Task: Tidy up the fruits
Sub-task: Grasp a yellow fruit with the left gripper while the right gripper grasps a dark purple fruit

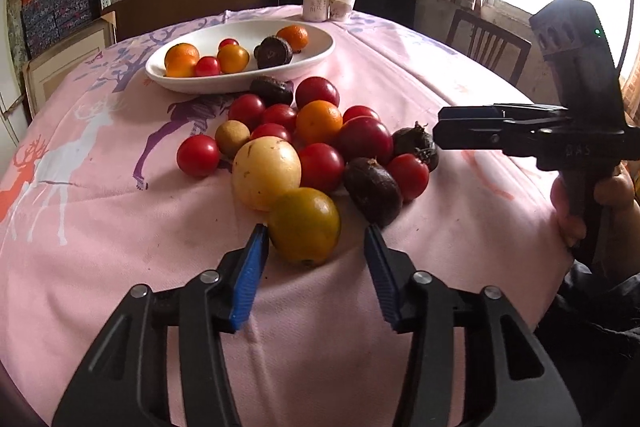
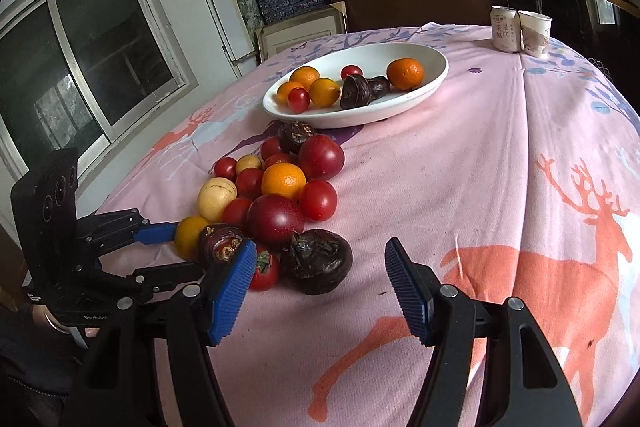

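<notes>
Though most of the fruit lies heaped on the pink deer-print tablecloth (image 1: 100, 227), the piece in play is the yellow-green citrus (image 1: 305, 225) at the near end of the pile, toward the table's near edge. The left gripper (image 1: 316, 247) straddles it with fingers released: the left pad sits right at the peel, whether touching I cannot tell, and the other stands clear, so nothing is clamped.

It looks smooth, waxy and round, yellow shading to green with an orange blush. I would judge it fairly light and firm but apt to roll or slip, so the pads should close across its widest girth, squarely and gently.

Just behind it rests a pale yellow fruit (image 1: 266, 174), with cherry tomatoes (image 1: 198, 155), an orange (image 1: 319, 121) and dark, wrinkled fruits (image 1: 373, 190) crowding close, so a careless squeeze could nudge them.

The right gripper (image 2: 320, 287) hangs at the pile's right side, fingers spread and empty, a dark fruit (image 2: 316, 261) just ahead. The white oval bowl (image 1: 320, 57), toward the far edge, already holds several pieces.
</notes>
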